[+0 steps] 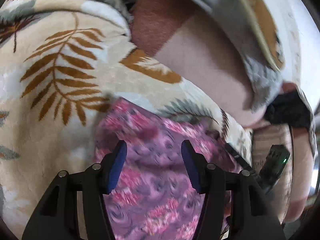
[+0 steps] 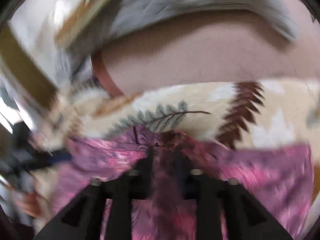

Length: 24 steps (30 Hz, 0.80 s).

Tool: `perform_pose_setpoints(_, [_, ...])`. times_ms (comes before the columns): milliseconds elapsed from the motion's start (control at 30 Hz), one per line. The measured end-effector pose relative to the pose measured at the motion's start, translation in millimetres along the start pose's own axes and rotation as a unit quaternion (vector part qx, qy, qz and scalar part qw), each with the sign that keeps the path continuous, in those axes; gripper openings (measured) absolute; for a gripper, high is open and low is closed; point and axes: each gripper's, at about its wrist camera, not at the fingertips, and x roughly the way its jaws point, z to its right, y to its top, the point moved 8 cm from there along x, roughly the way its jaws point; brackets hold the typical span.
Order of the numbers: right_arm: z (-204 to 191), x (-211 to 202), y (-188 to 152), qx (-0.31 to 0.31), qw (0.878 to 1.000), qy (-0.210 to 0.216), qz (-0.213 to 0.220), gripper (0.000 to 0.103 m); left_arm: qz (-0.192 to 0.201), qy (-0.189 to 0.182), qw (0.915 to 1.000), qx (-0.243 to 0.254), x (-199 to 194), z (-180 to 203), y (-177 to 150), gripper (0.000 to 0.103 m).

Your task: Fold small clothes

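**Jaws and garment, two views**

Left gripper (image 1: 154, 164): we log its jaws spread wide, blue pads (image 1: 118, 166) bare, nothing held; pink-purple floral garment (image 1: 152, 180) lies between and below them, leaf-print blanket (image 1: 60, 64) ahead.

Right gripper (image 2: 163, 156): we log its jaws drawn close, pinching a fold of the garment (image 2: 260, 170); blanket (image 2: 200, 104) just beyond. Blurred.

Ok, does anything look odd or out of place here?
Nothing damaged or spilled. The pink garment lies rumpled on the leaf-print blanket; the right claw has a bunched fold pinched, the left claw is open above it.
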Motion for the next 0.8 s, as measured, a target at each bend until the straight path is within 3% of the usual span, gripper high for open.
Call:
perform_pose_setpoints(67, [28,-25,-13,0.048,0.999,0.014,0.014,0.035,0.007,0.020,0.9992,0.035,-2,3,-7,0.060])
perform_pose_setpoints(133, [62,-31,-35,0.061,0.998,-0.024,-0.007,0.032,0.015,0.092,0.9934,0.066,5,-5,-14,0.060])
perform_pose_setpoints(167, [79,-33,-48,0.061,0.997,-0.048,-0.026,0.015,0.010,0.123,0.9897,0.072,11,-12,-17,0.060])
perform_pose_setpoints(200, [89,-40,-55,0.066,0.996,-0.049,-0.030,0.005,0.004,0.143,0.9870,0.073,15,-18,-19,0.050])
perform_pose_setpoints(233, [98,-55,-56,0.082,0.995,-0.049,-0.018,0.009,0.007,0.154,0.9857,0.068,12,-22,-20,0.042])
perform_pose_setpoints(300, [105,-94,-56,0.126,0.991,-0.019,0.026,0.026,0.008,0.138,0.9893,0.046,-3,-20,-26,0.043])
perform_pose_setpoints(367, [110,-128,-60,0.134,0.988,-0.010,0.073,0.042,0.011,0.109,0.9929,0.046,-20,-12,-39,0.046])
perform_pose_setpoints(400, [115,-139,-65,0.135,0.987,-0.015,0.083,0.047,0.020,0.103,0.9929,0.055,-29,-8,-48,0.055])
perform_pose_setpoints(433, [119,-139,-72,0.138,0.987,-0.023,0.080,0.046,0.027,0.109,0.9916,0.063,-34,-7,-57,0.062])
perform_pose_setpoints(533, [144,-130,-99,0.169,0.982,-0.074,0.038,0.046,0.009,0.138,0.9881,0.067,-28,-16,-83,0.062])
perform_pose_setpoints(600, [155,-132,-112,0.214,0.974,-0.063,0.043,0.048,-0.003,0.147,0.9879,0.049,-23,-27,-97,0.062])
perform_pose_setpoints(633, [158,-132,-117,0.226,0.972,-0.053,0.034,0.046,-0.006,0.157,0.9866,0.045,-20,-32,-101,0.062])
perform_pose_setpoints(667, [155,-127,-122,0.225,0.973,-0.044,0.017,0.018,-0.004,0.153,0.9872,0.045,-21,-33,-102,0.062])
perform_pose_setpoints(700, [148,-127,-122,0.201,0.979,-0.039,0.012,0.007,-0.003,0.154,0.9871,0.042,-23,-32,-102,0.062])
perform_pose_setpoints(800, [134,-147,-120,0.153,0.985,-0.057,0.051,0.004,-0.006,0.156,0.9876,0.018,-28,-37,-102,0.062])
